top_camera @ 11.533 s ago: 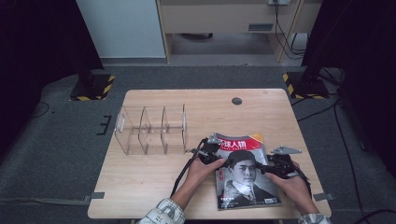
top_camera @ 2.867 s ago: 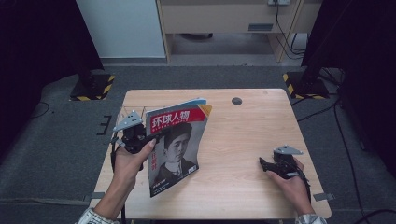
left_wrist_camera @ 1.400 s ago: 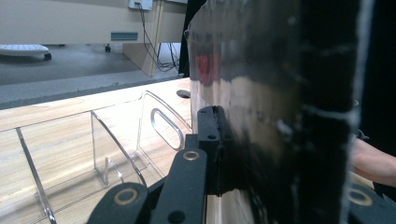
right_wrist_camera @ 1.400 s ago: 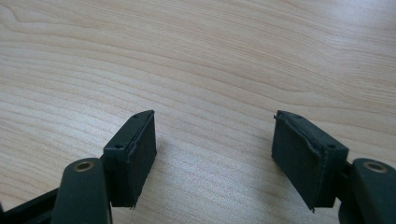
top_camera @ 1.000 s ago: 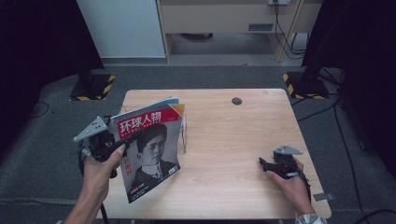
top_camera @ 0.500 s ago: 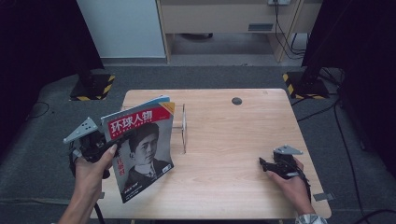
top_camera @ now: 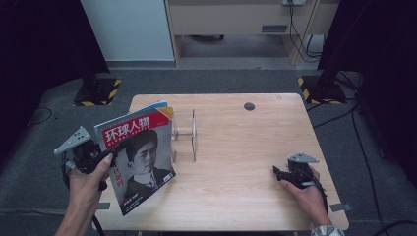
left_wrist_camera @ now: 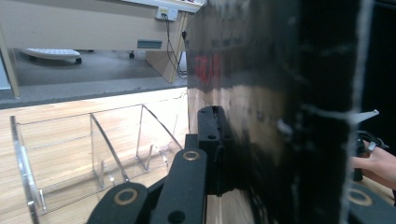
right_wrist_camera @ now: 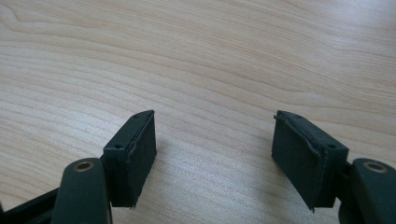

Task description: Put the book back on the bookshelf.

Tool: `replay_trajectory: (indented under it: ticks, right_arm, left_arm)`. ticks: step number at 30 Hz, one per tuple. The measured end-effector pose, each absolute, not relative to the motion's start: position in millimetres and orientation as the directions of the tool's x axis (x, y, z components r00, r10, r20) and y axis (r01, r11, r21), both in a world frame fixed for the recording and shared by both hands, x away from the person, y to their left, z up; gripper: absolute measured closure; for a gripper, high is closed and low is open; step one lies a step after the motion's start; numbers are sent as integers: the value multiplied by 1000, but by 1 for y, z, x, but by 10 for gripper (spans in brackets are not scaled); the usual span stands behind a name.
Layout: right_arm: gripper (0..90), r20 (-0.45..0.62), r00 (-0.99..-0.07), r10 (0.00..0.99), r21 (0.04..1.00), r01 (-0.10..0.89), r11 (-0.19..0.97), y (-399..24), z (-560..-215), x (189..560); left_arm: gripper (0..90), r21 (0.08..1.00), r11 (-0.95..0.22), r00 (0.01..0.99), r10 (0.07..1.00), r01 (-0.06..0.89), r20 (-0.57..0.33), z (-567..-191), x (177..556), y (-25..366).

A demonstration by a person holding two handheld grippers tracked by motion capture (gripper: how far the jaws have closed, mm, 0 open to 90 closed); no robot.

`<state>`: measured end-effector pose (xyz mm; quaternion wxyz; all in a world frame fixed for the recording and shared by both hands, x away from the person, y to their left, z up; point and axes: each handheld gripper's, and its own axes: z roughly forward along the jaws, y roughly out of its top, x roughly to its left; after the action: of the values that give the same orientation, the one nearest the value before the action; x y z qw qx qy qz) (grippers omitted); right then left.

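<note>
Wood table (top_camera: 236,147): left claw (top_camera: 101,158) pinching magazine (top_camera: 140,160) at its left edge, mag upright, long axis vertical, cover toward camera. Right claw (top_camera: 278,173) spread, w/ nothing between.

glossy paper magazine (top_camera: 140,160), clear plastic rack (top_camera: 186,135), wood table (top_camera: 246,172)

A magazine held up at the left side of the wooden surface

The left claw (top_camera: 101,156) grips the left edge of a magazine (top_camera: 140,160) and holds it tilted up over the left edge of the surface (top_camera: 255,187). A clear rack (top_camera: 189,135) stands just behind the magazine. The right claw (top_camera: 281,174) rests low on the surface, well apart at the right, with nothing in it. A small dark dot (top_camera: 249,106) sits near the far edge.
</note>
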<state>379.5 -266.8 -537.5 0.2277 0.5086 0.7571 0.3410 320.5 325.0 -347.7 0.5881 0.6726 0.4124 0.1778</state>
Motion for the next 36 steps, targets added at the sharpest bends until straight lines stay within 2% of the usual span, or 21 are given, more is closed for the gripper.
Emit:
replay_trajectory:
  ticks: [36]
  right_arm:
    - [308, 1, -379, 925, 748, 615, 251, -267, -537, 379]
  left_arm:
    - [861, 931, 78, 507, 821, 358, -264, -362, 306, 375]
